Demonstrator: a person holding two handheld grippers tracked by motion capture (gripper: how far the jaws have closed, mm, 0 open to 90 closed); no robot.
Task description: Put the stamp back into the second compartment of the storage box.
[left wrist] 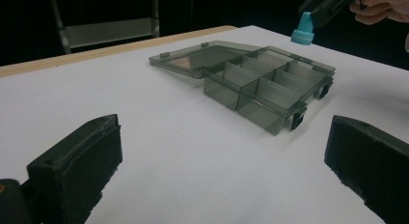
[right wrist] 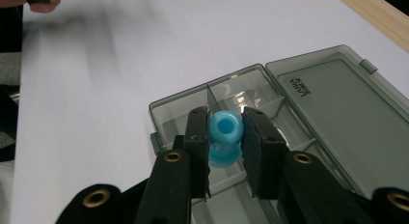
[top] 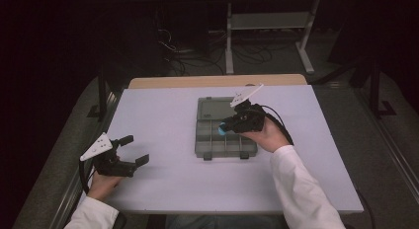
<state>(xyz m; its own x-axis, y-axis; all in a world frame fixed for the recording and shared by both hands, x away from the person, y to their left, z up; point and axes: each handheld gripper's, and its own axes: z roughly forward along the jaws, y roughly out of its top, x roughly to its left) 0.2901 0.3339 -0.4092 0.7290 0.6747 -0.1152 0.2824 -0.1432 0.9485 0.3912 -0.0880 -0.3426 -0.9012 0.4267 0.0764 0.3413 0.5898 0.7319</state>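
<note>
We see the right tool (right wrist: 225, 137) squeezed tight on a small blue piece (right wrist: 224, 137), one black jaw on each side of it. The right gripper view looks down into the piece's round open top and shows a wider ring lower down. From the left gripper view we see that same blue piece (left wrist: 303, 31) from the side: narrow where it is held, flaring out at the bottom, hanging in the air above the box and not touching it. The high view shows the right tool (top: 228, 127) over the box's top row of little rooms.

The box (top: 226, 139) is dark, see-through grey, split into many small rooms, and sits near the middle of the white bench (top: 163, 115). Its lid (top: 216, 109) lies open flat toward the far edge. Up close, the right gripper view shows small print on the lid, too small for us to read.

The left tool (top: 131, 151) rests near the front left corner of the bench, jaws wide apart, holding nothing.
</note>
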